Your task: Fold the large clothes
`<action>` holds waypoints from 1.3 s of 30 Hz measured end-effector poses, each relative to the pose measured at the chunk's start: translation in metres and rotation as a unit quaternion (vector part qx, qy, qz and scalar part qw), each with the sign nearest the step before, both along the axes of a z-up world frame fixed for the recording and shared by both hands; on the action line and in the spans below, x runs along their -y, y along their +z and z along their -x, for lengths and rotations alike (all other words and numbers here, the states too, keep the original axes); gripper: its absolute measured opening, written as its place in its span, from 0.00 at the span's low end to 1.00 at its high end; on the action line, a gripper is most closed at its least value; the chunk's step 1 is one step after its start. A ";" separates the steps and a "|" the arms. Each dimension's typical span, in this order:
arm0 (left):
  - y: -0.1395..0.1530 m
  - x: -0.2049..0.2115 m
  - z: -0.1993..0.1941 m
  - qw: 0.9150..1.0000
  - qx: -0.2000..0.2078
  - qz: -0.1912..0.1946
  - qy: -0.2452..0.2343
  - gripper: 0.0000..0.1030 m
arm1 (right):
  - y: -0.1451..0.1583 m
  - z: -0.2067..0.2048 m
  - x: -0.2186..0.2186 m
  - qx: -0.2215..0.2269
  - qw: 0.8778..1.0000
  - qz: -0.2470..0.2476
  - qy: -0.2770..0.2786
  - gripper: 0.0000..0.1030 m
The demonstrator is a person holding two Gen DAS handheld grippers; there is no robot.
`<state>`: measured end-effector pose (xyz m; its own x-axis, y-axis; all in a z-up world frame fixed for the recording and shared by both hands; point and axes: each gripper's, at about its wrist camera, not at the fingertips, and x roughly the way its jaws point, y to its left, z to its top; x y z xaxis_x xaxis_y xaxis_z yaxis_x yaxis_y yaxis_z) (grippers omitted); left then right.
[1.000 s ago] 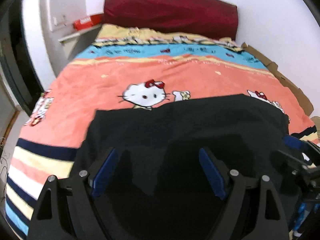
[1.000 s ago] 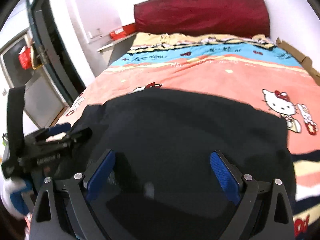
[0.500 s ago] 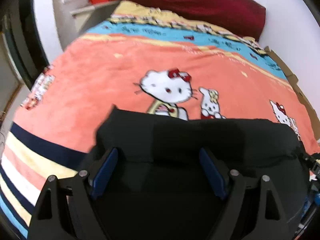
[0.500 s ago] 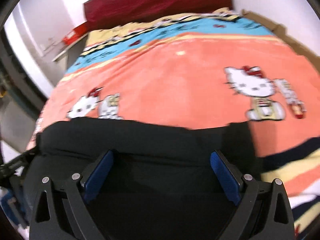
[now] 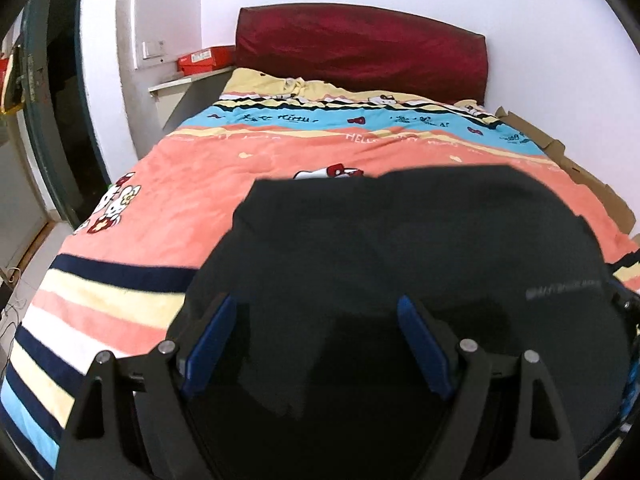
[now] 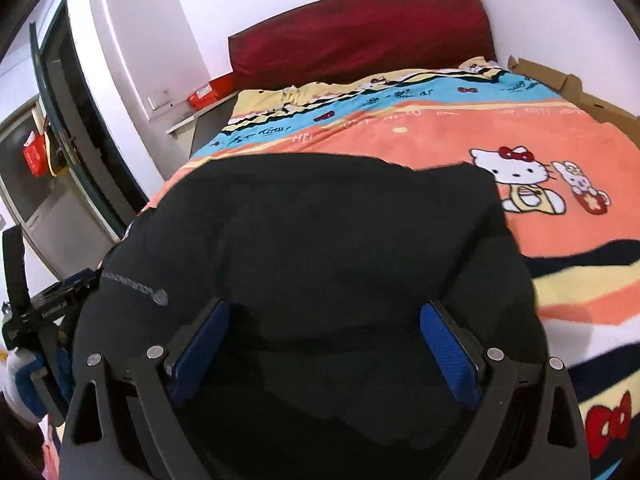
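Cartoon-print bedspread point(image 5: 280, 152), maroon headboard point(image 5: 360, 52), black garment point(image 5: 400, 240) between both wide-spread grippers point(image 5: 316, 320) point(image 6: 324, 328).

Your left tongs point(image 5: 318, 340) are matte black plastic, each arm a triangular frame with a cut-out window; two silver screw heads sit on each arm; the fingers point(image 5: 208, 344) carry flat blue pads; your right tongs point(image 6: 324, 344) match, their blue pads point(image 6: 450, 354) finely textured; a white-and-blue glove point(image 6: 20, 384) covers your left hand.
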<state>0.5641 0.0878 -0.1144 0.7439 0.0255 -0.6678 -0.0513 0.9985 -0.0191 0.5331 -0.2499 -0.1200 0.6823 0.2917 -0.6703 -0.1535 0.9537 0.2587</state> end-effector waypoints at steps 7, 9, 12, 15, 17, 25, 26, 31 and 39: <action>-0.014 0.002 0.019 1.000 0.021 -0.015 0.010 0.81 | 0.006 0.033 0.013 0.019 0.995 0.086 -0.048 0.92; -0.014 0.001 0.024 0.999 0.027 -0.017 0.016 0.81 | 0.008 0.047 0.014 0.032 0.995 0.085 -0.048 0.92; -0.015 -0.001 0.029 0.999 0.032 -0.018 0.020 0.81 | 0.006 0.065 0.013 0.038 0.996 0.068 -0.037 0.92; -0.017 0.000 0.034 0.999 0.035 -0.022 0.019 0.81 | -0.005 0.072 0.020 0.029 0.998 0.053 -0.037 0.93; -0.017 0.001 0.035 0.999 0.036 -0.027 0.019 0.81 | -0.010 0.073 0.026 0.025 0.998 0.044 -0.046 0.94; -0.018 0.001 0.041 0.998 0.034 -0.040 0.023 0.81 | -0.017 0.081 0.045 0.017 0.996 0.038 -0.082 0.94; -0.018 0.000 0.042 0.998 0.034 -0.039 0.023 0.81 | -0.014 0.084 0.043 0.022 0.995 0.044 -0.083 0.94; -0.020 -0.006 0.057 0.998 0.036 -0.046 0.027 0.81 | -0.005 0.100 0.029 0.049 0.995 0.050 -0.067 0.94; -0.025 -0.012 0.074 0.998 0.033 -0.045 0.036 0.81 | -0.015 0.105 0.024 0.043 0.996 0.047 -0.056 0.95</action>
